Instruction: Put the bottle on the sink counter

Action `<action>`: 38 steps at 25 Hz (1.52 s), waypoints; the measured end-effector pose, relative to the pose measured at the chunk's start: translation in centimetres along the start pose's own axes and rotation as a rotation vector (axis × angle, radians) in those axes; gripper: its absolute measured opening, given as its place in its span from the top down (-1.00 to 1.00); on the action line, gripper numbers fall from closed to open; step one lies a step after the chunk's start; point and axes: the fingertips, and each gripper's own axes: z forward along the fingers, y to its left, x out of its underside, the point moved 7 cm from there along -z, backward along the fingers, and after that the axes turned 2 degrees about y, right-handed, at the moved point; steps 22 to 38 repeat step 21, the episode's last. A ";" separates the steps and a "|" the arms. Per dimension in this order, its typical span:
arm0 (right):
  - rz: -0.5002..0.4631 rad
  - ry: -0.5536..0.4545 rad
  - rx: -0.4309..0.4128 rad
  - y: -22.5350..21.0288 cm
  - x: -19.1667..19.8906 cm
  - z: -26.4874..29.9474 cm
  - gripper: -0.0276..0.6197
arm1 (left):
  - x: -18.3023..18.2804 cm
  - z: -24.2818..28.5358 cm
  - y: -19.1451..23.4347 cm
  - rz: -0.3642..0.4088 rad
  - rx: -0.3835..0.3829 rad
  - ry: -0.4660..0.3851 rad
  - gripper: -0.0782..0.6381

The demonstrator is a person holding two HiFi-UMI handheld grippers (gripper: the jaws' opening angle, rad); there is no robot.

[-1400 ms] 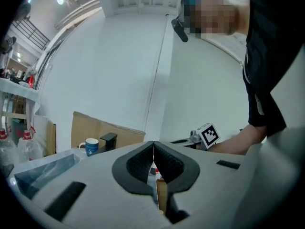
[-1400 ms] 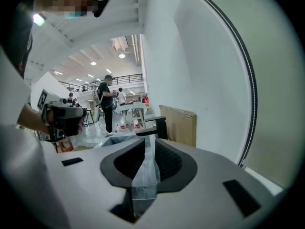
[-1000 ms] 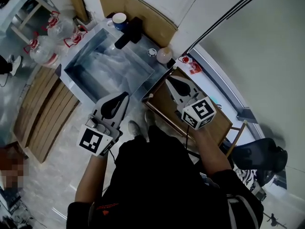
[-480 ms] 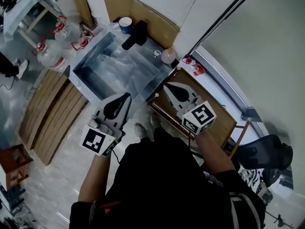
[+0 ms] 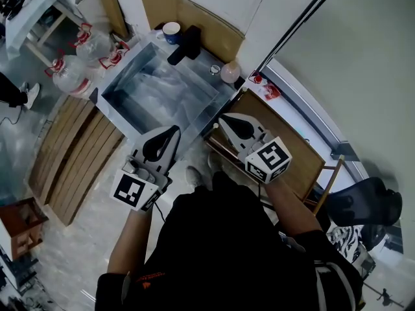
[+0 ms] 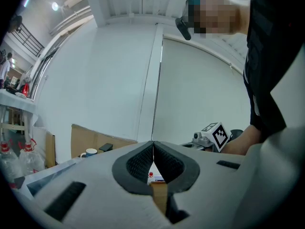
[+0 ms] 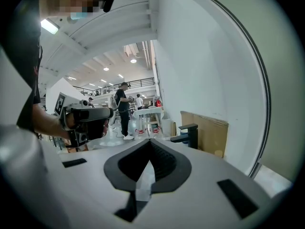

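Observation:
A pale, round-bodied bottle (image 5: pixel 229 72) stands on the back right corner of the steel sink counter (image 5: pixel 111 86), seen from above, next to the black faucet (image 5: pixel 185 45). My left gripper (image 5: pixel 174 129) hovers over the sink's near edge, jaws pressed together with nothing in them. My right gripper (image 5: pixel 222 119) hangs beside it over the wooden table (image 5: pixel 295 149), shut and empty, well short of the bottle. The left gripper view shows its closed pads (image 6: pixel 153 144) and the right gripper's marker cube (image 6: pixel 215 133). The right gripper view shows its closed pads (image 7: pixel 150 141) and the faucet (image 7: pixel 189 133).
A blue-and-white mug (image 5: pixel 171 30) sits at the sink's back edge. Several water jugs (image 5: pixel 71 76) stand on the floor to the left, by wooden slats (image 5: pixel 65 161). A red-and-white item (image 5: pixel 264 87) lies by the wall. A black chair (image 5: pixel 364 206) is at the right. People stand far off (image 7: pixel 120 109).
The whole head view has drifted slightly down and right. Both grippers stay side by side near the sink's front corner; the right one sits a little lower in the picture.

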 end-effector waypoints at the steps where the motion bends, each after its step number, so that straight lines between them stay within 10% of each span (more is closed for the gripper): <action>1: -0.002 0.001 -0.001 0.1 -0.1 0.0 0.91 | 0.0 -0.1 -0.1 0.000 0.001 -0.001 0.73; 38: -0.002 0.020 0.011 -0.5 0.2 -1.1 0.90 | 0.4 1.5 -1.2 -0.015 0.018 -0.005 0.73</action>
